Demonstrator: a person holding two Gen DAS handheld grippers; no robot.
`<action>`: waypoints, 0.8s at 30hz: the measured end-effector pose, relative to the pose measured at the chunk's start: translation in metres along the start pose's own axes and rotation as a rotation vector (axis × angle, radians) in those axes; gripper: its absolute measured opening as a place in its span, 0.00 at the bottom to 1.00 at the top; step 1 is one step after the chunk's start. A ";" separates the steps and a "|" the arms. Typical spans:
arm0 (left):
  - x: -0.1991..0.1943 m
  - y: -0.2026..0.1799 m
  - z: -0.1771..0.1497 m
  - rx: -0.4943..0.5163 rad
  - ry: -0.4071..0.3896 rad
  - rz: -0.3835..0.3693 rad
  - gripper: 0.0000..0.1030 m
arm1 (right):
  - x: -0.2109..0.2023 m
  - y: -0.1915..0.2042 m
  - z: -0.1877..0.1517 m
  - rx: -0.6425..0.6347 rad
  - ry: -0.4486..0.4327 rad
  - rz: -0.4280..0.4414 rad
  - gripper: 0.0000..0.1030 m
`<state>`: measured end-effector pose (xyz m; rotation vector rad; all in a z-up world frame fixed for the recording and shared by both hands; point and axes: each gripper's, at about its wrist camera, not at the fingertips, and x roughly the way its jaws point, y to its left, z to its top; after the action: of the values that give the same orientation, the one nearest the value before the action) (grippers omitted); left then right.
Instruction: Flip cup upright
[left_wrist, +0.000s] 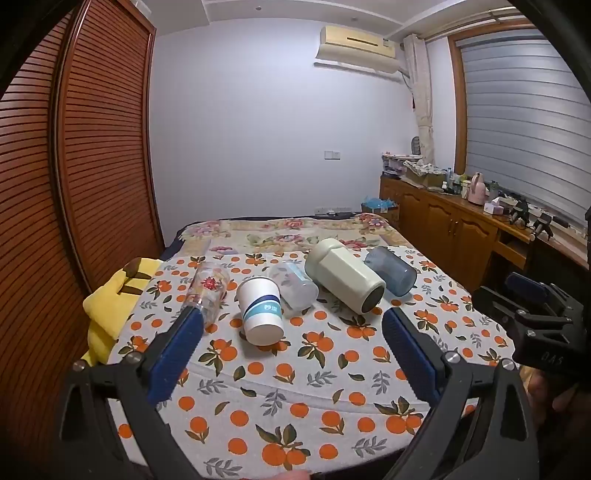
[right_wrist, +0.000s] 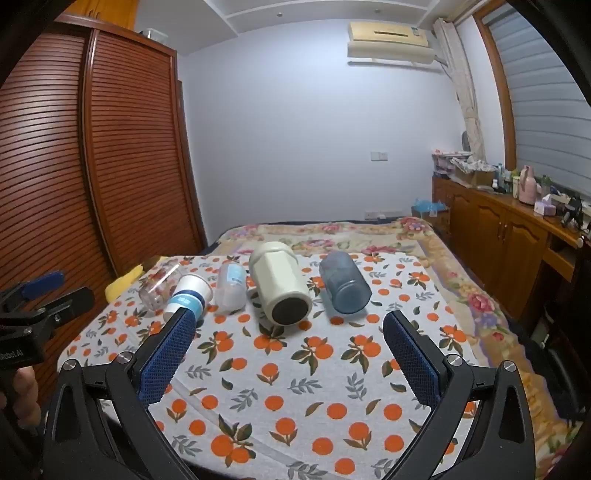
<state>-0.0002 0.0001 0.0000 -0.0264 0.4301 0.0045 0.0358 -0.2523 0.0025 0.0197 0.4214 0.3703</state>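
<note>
While both grippers hovered above the near edge of the orange-print cloth, five cups lay on their sides in a row across its far half. The left gripper had its blue-padded fingers spread wide apart and held nothing; the right gripper was likewise spread wide and empty.

Nearest the cloth's left edge lay a clear glass with a red flower print, beside the left gripper's left fingertip in the left wrist view. Next came a white paper cup with a blue band, its flat base turned toward the near edge. Just beside it lay a frosted clear plastic cup, then a cream faceted mug with its dark end turned toward the near edge, tilted diagonally. A translucent blue-grey tumbler lay closest to the cloth's right edge, apart from the mug.

A yellow cloth was bunched against the left edge. Beyond the far edge stretched a floral bedspread. A louvred wooden wardrobe stood at left, and a cluttered wooden sideboard at right.
</note>
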 end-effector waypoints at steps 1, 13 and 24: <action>0.000 0.000 0.000 0.000 0.002 0.000 0.95 | 0.000 0.000 0.000 -0.003 -0.003 -0.001 1.00; 0.000 0.000 0.000 0.001 0.001 -0.002 0.95 | -0.001 0.001 0.000 -0.008 -0.003 -0.003 1.00; 0.002 -0.001 0.000 0.002 -0.003 -0.003 0.95 | -0.001 0.002 -0.001 -0.009 -0.001 -0.002 1.00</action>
<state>0.0014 -0.0009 -0.0002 -0.0248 0.4275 0.0013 0.0343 -0.2508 0.0021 0.0107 0.4190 0.3706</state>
